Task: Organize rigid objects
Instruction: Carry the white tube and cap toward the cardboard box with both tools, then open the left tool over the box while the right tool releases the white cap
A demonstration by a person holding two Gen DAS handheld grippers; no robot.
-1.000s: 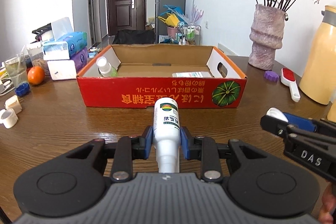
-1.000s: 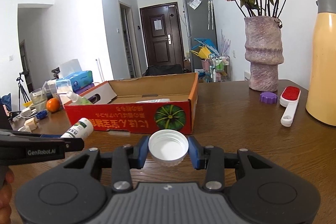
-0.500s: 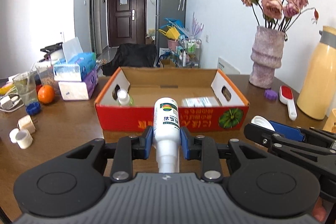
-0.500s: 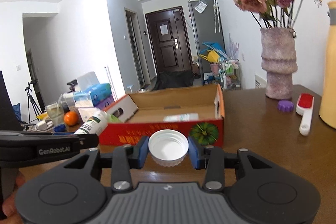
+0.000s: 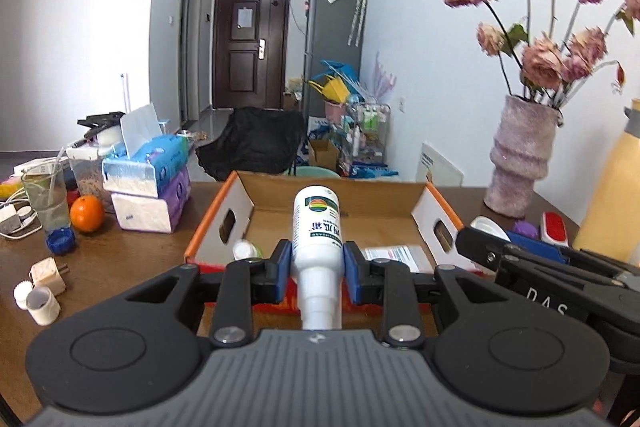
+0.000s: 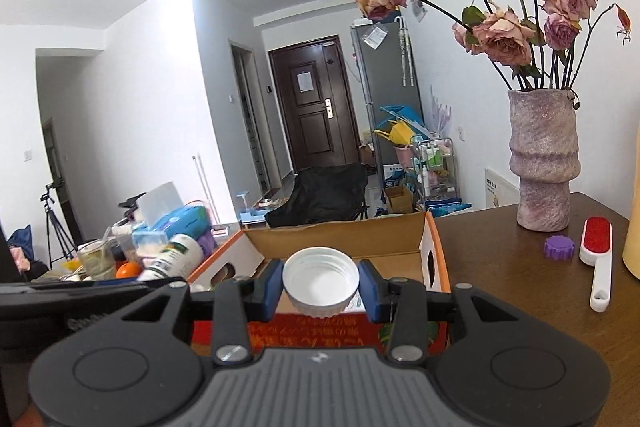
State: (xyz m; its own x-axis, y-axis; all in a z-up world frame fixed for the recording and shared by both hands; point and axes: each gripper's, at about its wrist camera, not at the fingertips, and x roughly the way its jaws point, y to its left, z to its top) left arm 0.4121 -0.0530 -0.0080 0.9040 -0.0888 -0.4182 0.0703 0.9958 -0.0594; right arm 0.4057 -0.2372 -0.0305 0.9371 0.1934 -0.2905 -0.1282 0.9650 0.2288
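My left gripper is shut on a white bottle with a green label, neck toward the camera, held above the near wall of the red cardboard box. My right gripper is shut on a white cap, its hollow side facing me, above the same box. The right gripper with the cap shows at the right of the left wrist view. The bottle shows at the left of the right wrist view. Inside the box lie a small white-capped bottle and a flat packet.
On the wooden table: a vase with dried roses, a purple cap, a red-and-white brush, a yellow jug. At left are tissue packs, an orange, a glass, a blue cap, small white caps.
Both grippers have risen with their loads and come closer to the box. The box now sits lower in both views, its inside more visible.
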